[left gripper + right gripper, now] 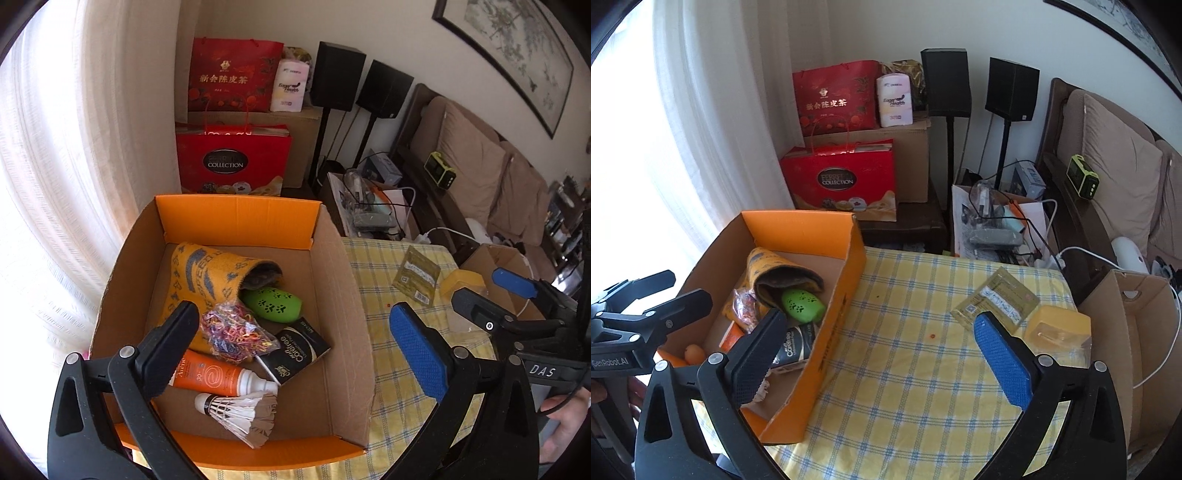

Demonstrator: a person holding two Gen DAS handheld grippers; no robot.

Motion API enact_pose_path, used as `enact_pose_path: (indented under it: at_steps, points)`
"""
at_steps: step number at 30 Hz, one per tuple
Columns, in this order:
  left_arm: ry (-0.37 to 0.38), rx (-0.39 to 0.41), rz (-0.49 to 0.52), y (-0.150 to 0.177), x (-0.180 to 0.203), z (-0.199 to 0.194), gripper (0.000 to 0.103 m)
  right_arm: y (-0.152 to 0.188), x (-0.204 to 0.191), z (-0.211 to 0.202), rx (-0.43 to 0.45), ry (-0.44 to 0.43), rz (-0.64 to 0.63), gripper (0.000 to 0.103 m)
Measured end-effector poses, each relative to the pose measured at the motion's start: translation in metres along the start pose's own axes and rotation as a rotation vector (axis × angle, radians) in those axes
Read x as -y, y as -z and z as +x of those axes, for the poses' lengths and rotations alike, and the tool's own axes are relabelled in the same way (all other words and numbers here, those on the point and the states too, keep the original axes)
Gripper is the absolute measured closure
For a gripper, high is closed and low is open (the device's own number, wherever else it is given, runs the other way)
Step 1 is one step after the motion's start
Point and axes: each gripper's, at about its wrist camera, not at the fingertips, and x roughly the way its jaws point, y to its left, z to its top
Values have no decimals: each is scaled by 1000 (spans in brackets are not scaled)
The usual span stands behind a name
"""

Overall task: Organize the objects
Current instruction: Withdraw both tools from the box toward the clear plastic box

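An orange cardboard box (236, 218) (846, 280) stands at the table's left. It holds an orange knit slipper (207, 280), a green oval case (275, 304) (803, 304), a bag of coloured bands (232, 332), a black packet (299, 349), an orange sunscreen tube (221, 376) and a shuttlecock (240, 410). A gold sachet (997, 299) (415, 275) and a yellow block (1058, 328) (461, 282) lie on the checked cloth at the right. My left gripper (295, 345) is open and empty above the box. My right gripper (882, 356) is open and empty above the cloth, left of the sachet.
The yellow checked tablecloth (905, 350) covers the table. An open brown carton (1126, 332) stands right of the table. Red gift bags (842, 181), speakers (945, 83), a cluttered side table (997, 221) and a sofa (1119, 155) lie beyond. A white curtain (74, 147) hangs at the left.
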Motion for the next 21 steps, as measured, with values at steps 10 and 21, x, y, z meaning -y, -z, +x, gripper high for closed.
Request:
enact_pose_path:
  at_steps: [10, 21]
  points:
    - [57, -10, 58, 2, 55, 18, 0, 12, 55, -11, -9, 85, 50, 0]
    - [102, -34, 111, 8, 99, 44, 0, 30, 118, -16, -11, 189, 132, 0]
